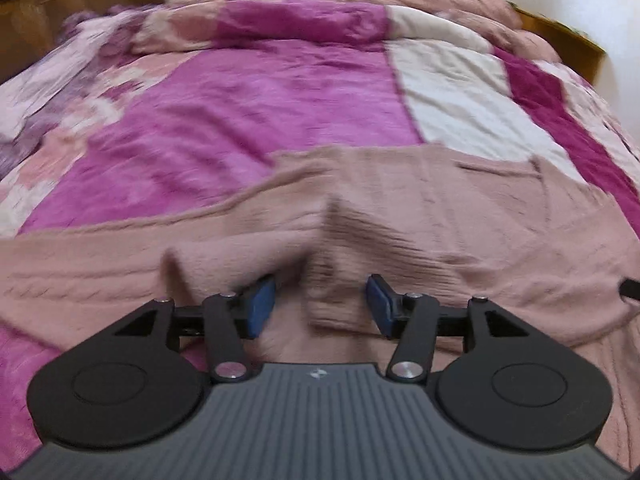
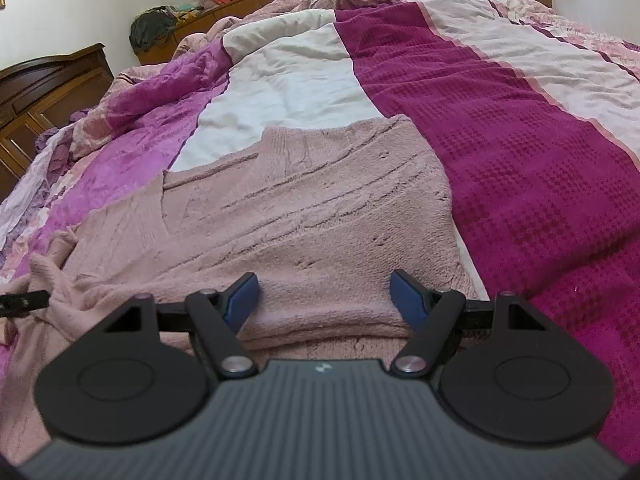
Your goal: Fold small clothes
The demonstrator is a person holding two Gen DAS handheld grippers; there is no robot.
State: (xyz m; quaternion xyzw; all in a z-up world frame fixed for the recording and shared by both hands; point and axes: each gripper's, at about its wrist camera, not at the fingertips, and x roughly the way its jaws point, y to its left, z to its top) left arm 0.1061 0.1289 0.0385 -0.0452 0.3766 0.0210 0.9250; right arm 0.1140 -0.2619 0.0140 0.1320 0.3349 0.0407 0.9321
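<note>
A dusty-pink knitted sweater (image 2: 304,208) lies spread on the bed; it also fills the lower half of the left wrist view (image 1: 400,220). My left gripper (image 1: 321,304) is open, low over the sweater, with a raised fold of knit between its blue pads (image 1: 262,304). My right gripper (image 2: 325,300) is open, its blue pads (image 2: 242,300) on either side of a folded sweater edge. The tip of the left gripper shows at the left edge of the right wrist view (image 2: 24,302).
The bed is covered by a patchwork quilt of magenta (image 2: 520,160), purple (image 1: 240,112) and white (image 2: 296,88) panels. A dark wooden headboard (image 2: 44,88) stands at the left, a wooden ledge with clutter (image 2: 168,28) and curtains behind.
</note>
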